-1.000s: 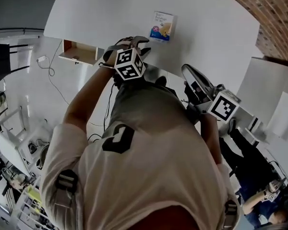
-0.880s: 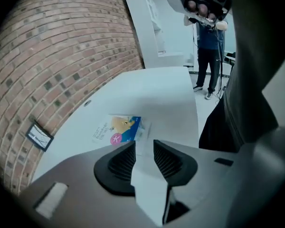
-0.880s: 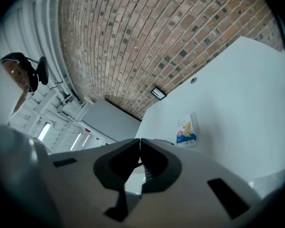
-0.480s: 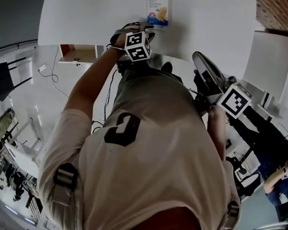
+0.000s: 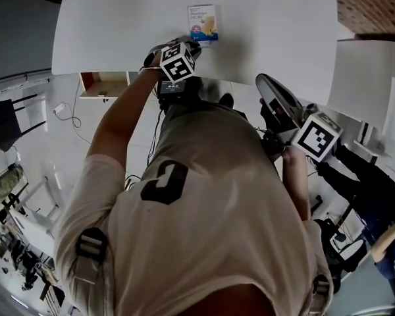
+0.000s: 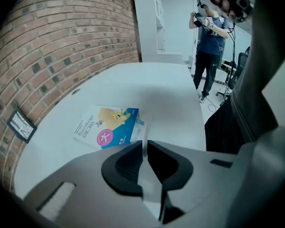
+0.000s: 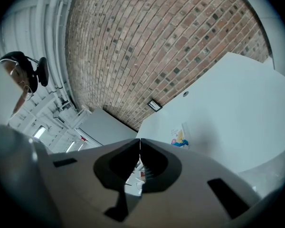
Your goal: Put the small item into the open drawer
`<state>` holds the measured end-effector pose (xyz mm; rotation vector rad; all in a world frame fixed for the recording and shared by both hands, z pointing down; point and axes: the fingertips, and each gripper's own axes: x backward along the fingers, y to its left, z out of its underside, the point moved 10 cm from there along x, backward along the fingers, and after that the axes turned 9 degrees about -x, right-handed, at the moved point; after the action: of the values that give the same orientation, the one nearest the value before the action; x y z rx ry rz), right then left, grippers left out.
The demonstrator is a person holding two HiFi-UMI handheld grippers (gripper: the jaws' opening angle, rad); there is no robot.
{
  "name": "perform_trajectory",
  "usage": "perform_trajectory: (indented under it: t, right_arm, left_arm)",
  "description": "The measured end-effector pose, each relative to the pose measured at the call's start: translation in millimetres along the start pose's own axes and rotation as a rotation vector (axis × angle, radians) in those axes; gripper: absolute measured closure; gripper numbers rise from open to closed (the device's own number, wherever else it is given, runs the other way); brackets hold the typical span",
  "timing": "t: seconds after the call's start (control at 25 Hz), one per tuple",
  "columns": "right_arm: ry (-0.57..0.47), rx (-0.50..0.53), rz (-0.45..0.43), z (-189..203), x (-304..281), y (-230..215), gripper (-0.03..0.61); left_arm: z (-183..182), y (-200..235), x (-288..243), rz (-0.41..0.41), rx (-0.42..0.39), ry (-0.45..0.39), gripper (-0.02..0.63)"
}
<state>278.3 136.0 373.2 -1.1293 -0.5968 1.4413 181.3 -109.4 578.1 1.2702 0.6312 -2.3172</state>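
Open drawer [image 5: 104, 83] sits at far left, well apart from the bandage box [image 6: 107, 127] lying on the white table [image 5: 270, 18]. The left gripper [image 6: 145, 144] is closing its jaws on the box's near corner, so pickup seems begun. To the right, the right gripper [image 7: 139, 141] hangs clenched and empty.

The left gripper [image 6: 145, 144] reaches over a white table [image 6: 171, 91] toward a small box [image 6: 106, 128] printed blue, white and pink. The box lies flat near the table's left edge. The two dark jaws are closing on the box's near right corner, and a thin pale edge of it fills the narrow slit between their tips. A brick wall [image 6: 61, 42] runs along the table's left edge and carries a small framed plate [image 6: 21, 126]. Beyond the far end of the table stands a person [image 6: 210, 34] in dark blue.
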Motion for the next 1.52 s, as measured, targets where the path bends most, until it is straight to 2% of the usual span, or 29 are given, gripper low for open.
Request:
perform_trajectory:
  t: [0.2,0.36,0.48,0.68,0.88,1.0,1.2,1.36,1.52]
  right_arm:
    - [0.006,-0.004,-0.028,0.7,14.2,-3.8,0.577]
    - [0.002,0.004,-0.032,-2.5,21.9,-7.3,0.577]
    - [0.007,0.002,-0.072,-3.2,19.8,-12.5,0.576]
    - [0.02,-0.02,-0.124,-3.9,30.5,-19.6,0.577]
    - [0.057,0.004,-0.173,-5.6,39.9,-26.5,0.576]
    - [0.085,-0.025,-0.234,-4.0,42.8,-33.3,0.577]
    - [0.127,-0.028,-0.26,3.7,43.5,-36.1,0.576]
    - [0.205,-0.004,-0.283,23.3,34.6,-24.3,0.577]
    - [0.235,0.005,-0.287,19.2,34.0,-24.3,0.577]
  left_arm:
    - [-3.4,-6.1,3.3,-0.033,0.083,0.003,0.604]
    - [-3.7,-7.7,19.1,-0.075,0.177,-0.032,0.607]
    - [-2.4,-6.3,35.4,-0.129,0.246,-0.067,0.607]
    - [-15.8,-20.1,71.7,-0.23,0.274,-0.091,0.607]
    - [-31.0,-43.5,95.5,-0.313,0.289,-0.101,0.607]
    - [-42.5,-56.3,108.1,-0.357,0.305,-0.101,0.607]
    - [-43.7,-80.2,129.7,-0.412,0.373,-0.112,0.607]
    - [-31.6,-100.3,149.8,-0.449,0.427,-0.121,0.607]
    - [-38.8,-106.1,157.8,-0.474,0.481,-0.144,0.607]
